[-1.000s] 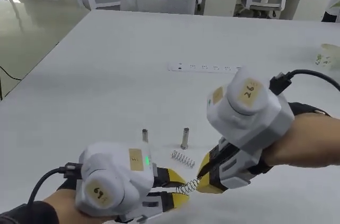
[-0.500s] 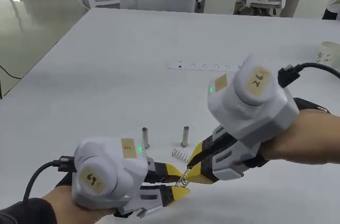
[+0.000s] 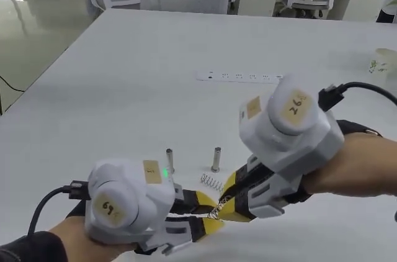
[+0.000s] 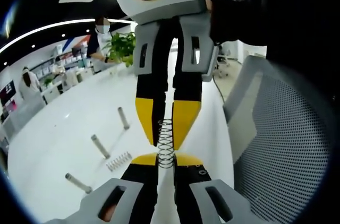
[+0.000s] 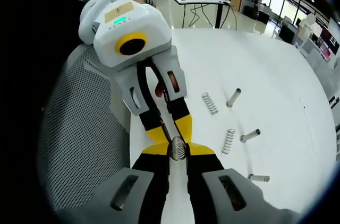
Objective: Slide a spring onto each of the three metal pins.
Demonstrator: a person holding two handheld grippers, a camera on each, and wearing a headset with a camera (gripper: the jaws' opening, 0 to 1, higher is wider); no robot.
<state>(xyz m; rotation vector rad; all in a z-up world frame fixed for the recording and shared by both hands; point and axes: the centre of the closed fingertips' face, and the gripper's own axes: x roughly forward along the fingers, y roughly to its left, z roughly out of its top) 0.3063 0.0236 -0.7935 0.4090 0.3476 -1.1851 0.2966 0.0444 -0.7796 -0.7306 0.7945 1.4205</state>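
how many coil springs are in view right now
3. One small metal coil spring is pinched between the left gripper and right gripper. Second spring and third spring lie loose on the white table beside short metal pins.

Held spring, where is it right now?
Head view, low centre: the held spring is clamped between the left gripper and right gripper, nearer the person than the loose spring.
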